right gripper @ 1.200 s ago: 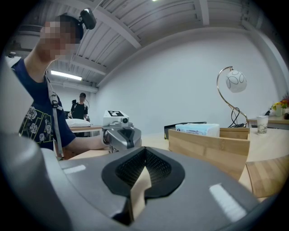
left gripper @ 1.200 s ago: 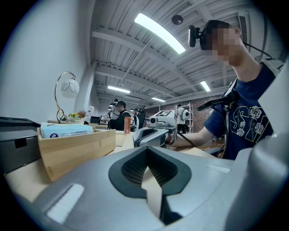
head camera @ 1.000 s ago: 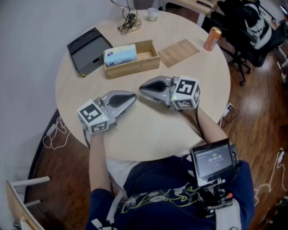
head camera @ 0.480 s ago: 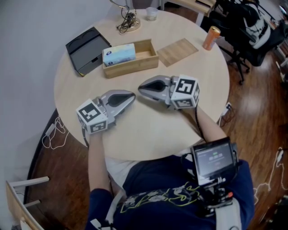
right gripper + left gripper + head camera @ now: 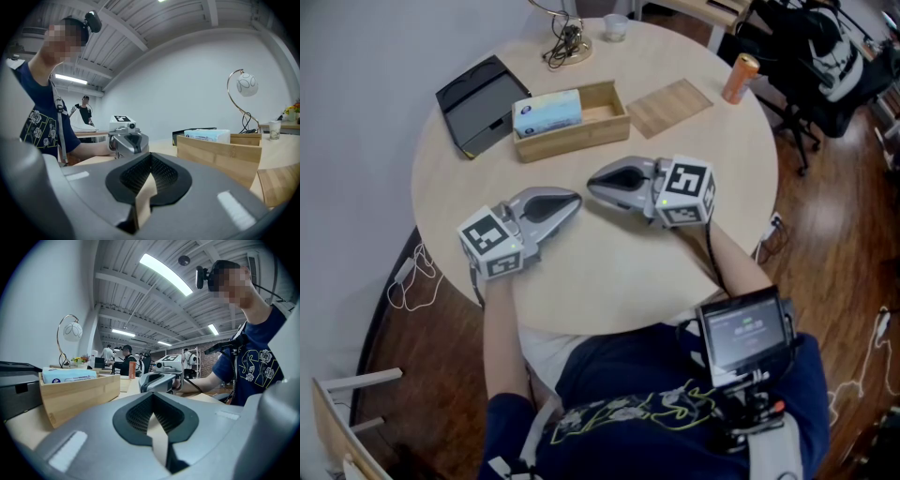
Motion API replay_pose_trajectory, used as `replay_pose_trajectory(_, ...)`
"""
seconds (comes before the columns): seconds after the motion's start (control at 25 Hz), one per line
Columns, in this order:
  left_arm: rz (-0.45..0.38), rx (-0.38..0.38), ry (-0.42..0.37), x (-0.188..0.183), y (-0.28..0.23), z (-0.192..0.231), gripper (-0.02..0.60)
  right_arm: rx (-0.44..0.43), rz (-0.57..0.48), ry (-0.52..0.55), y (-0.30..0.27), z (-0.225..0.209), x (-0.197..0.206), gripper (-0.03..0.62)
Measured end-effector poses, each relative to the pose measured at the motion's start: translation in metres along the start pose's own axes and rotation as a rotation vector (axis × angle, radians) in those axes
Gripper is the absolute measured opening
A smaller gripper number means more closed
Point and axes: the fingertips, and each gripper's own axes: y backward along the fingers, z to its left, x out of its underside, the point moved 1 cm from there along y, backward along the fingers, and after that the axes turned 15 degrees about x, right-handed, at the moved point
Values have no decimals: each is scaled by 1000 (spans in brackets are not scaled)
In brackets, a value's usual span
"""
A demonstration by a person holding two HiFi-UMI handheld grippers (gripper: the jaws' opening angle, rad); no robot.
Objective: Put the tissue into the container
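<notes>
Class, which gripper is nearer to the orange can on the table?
Right. The right gripper lies on the table below and left of the can in the head view; the left gripper lies further left, beyond it.

You sit at a round, pale wooden surface [image 5: 609, 281] on a dark plank floor [image 5: 834, 244]. A plain light wall [image 5: 356, 103] runs along your left, with white cables [image 5: 411, 281] loose at its foot. A black office chair [image 5: 825, 94] stands beyond the surface. Overhead, strip lights [image 5: 164, 270] line a beamed ceiling [image 5: 122, 282].
</notes>
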Motion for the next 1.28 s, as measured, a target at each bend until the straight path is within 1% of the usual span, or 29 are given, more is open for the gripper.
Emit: replay_pose_trajectory(1.28,0,-4,1,-1,0,-1,5,14,2,-6,1,0,-2,0)
